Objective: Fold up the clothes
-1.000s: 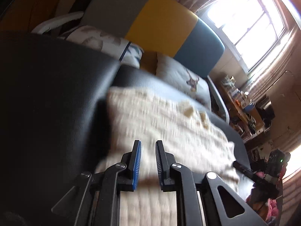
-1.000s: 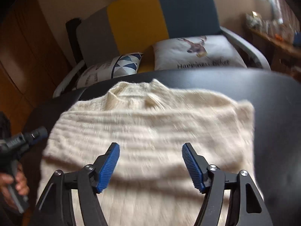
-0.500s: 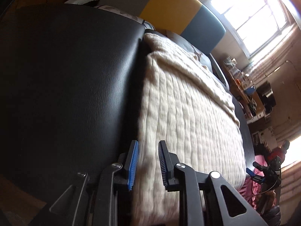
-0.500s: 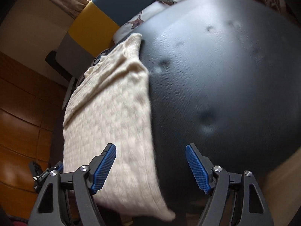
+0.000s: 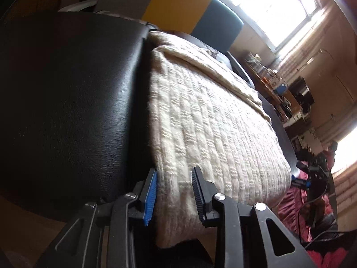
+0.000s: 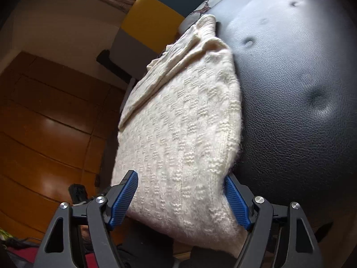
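Observation:
A cream knitted sweater lies folded flat on a black leather seat, its near edge hanging a little over the front. My left gripper is at the sweater's near left corner. Its jaws are opening, and the sweater's edge lies between the fingers without being pinched. My right gripper is at the near right corner. It stands wide open, with the corner of the sweater between its blue pads, not squeezed.
Behind the seat stands a chair with a grey, yellow and blue back and printed cushions. A bright window and a cluttered shelf are at the right. Wooden floor lies to the left. Red cloth is near the front.
Both grippers have drawn back from over the sweater's middle to its near corners, left and right. The left jaws have widened around the edge. The sweater has stayed flat.

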